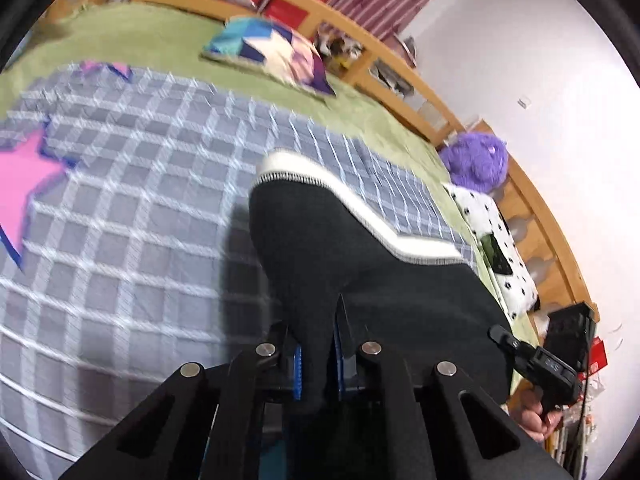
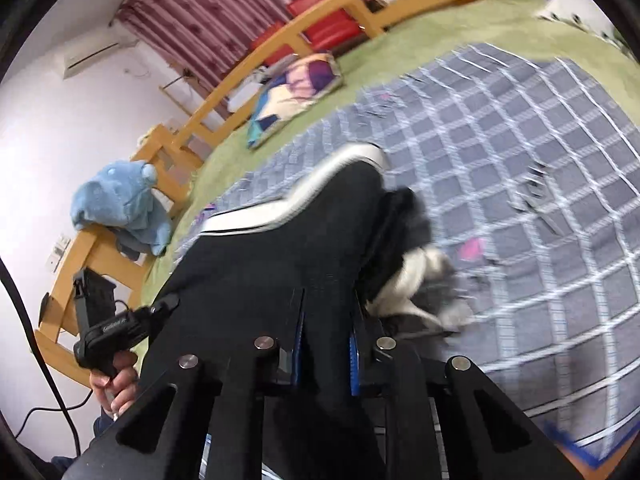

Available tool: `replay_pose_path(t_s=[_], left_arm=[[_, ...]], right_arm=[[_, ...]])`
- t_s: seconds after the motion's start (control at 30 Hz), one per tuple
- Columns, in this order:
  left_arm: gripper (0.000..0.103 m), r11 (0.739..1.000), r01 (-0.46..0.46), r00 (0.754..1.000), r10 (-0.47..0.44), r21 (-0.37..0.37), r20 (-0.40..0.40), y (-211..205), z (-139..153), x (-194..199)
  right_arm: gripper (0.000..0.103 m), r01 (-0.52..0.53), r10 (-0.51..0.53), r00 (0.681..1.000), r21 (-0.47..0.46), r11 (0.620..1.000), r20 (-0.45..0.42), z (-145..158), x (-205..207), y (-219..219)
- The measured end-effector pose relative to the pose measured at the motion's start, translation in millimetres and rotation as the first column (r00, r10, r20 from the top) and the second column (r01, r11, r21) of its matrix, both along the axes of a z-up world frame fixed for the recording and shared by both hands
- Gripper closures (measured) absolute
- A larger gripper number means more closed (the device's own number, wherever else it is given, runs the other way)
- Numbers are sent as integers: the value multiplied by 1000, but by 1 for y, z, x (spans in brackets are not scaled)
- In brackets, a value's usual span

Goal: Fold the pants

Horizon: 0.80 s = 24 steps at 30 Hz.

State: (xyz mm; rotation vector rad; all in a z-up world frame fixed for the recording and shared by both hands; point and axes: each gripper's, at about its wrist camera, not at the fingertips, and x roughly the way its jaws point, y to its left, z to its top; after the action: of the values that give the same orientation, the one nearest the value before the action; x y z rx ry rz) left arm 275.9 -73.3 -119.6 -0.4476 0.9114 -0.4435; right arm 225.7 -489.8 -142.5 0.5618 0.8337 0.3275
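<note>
Black pants (image 1: 344,248) with a white trim band hang stretched between both grippers above a grey checked quilt (image 1: 132,208). My left gripper (image 1: 318,336) is shut on the black cloth, which runs up between its fingers. My right gripper (image 2: 326,320) is shut on the pants (image 2: 280,264) too; a bunched part with white trim (image 2: 416,276) droops to its right. The right gripper also shows at the right edge of the left wrist view (image 1: 536,364), and the left gripper at the left of the right wrist view (image 2: 120,328), each in a hand.
The quilt (image 2: 520,184) lies on a green bedspread (image 1: 160,40) inside a wooden bed frame (image 1: 400,60). A patchwork cushion (image 1: 272,52), a purple plush (image 1: 476,160), a spotted pillow (image 1: 496,240) and a blue plush (image 2: 120,208) lie around the edges.
</note>
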Motion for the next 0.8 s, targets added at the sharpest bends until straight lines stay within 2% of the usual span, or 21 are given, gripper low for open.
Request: replay_pose_path(t_s=[0.1, 0.23, 0.3, 0.37, 0.43, 0.5, 0.53, 0.6, 0.63, 0.67, 0.73, 0.8], left_arm=[[92, 998, -44, 999, 43, 39, 33, 49, 18, 9], [92, 989, -126, 991, 122, 79, 58, 117, 32, 14], [92, 977, -170, 985, 166, 131, 42, 146, 24, 17], [89, 970, -178, 983, 182, 165, -9, 164, 4, 22], [82, 956, -184, 974, 209, 228, -90, 170, -25, 28], [81, 934, -192, 967, 233, 300, -107, 171, -44, 28], [73, 936, -194, 968, 231, 294, -97, 172, -46, 25], [66, 943, -198, 970, 228, 268, -87, 174, -45, 16], [65, 945, -191, 970, 223, 266, -93, 174, -42, 10], [65, 947, -179, 973, 211, 266, -98, 175, -40, 4], [65, 950, -164, 977, 194, 267, -90, 179, -33, -18], [59, 945, -159, 980, 187, 285, -74, 181, -28, -43]], right_arm=[[87, -20, 19, 999, 38, 999, 33, 8, 11, 41], [88, -105, 104, 994, 84, 991, 20, -1, 38, 111], [88, -172, 173, 985, 77, 982, 4, -8, 51, 152], [88, -236, 236, 972, 30, 971, -10, -16, 62, 185], [88, -261, 260, 965, -32, 965, -17, -23, 62, 199], [84, -250, 247, 968, -137, 958, -40, -34, 63, 202], [82, -244, 238, 969, -153, 958, -61, -43, 65, 198], [72, -205, 194, 974, -96, 974, -114, -59, 65, 185], [66, -184, 171, 977, -102, 978, -127, -58, 63, 182], [57, -169, 150, 979, -144, 975, -135, -52, 60, 183], [58, -153, 129, 985, -222, 963, -118, -36, 49, 185], [58, -130, 112, 990, -243, 961, -88, -21, 33, 184]])
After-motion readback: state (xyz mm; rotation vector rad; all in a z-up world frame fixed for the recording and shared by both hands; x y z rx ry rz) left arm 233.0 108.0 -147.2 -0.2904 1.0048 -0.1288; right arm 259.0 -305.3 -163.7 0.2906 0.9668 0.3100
